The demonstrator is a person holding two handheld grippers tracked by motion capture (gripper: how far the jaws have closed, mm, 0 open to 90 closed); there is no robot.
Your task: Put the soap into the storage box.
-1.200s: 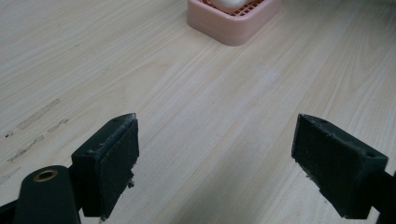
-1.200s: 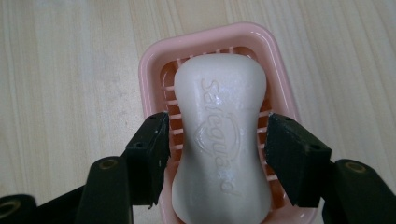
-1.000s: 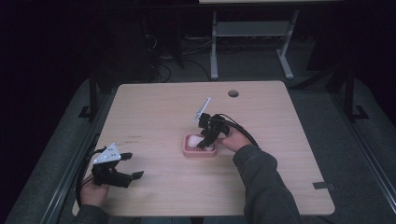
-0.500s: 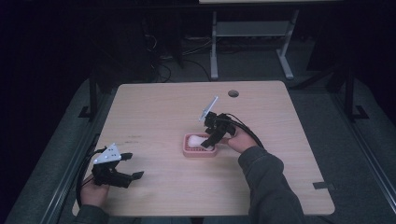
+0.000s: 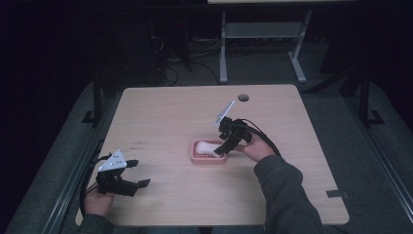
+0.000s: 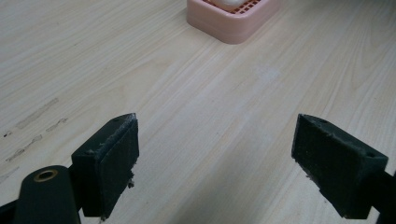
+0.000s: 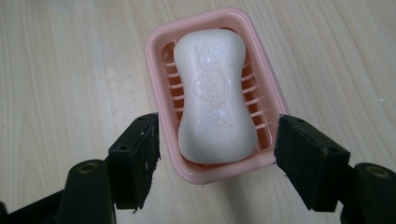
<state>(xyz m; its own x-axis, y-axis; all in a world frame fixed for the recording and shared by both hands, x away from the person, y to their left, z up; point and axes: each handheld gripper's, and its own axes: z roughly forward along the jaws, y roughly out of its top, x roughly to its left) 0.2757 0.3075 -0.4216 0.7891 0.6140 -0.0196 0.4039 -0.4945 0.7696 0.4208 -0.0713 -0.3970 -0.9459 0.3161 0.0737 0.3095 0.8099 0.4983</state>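
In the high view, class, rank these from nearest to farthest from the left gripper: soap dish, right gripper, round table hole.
From the left gripper, at the table's near left:
1. Soap dish, table centre.
2. Right gripper, just beyond, over the dish.
3. Round table hole, far edge.

A white soap bar [image 7: 215, 95] embossed with lettering lies in a pink slatted soap dish [image 7: 161, 46] at centre frame. The table [image 5: 160, 112] is pale wood grain, faintly streaked. Both grippers' jaws are black.

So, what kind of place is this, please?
Probably a lab or recording room, not a home: a plain wooden table in a dark room, cables on the floor behind it, and a person holding a tool in each hand, beside one soap dish.
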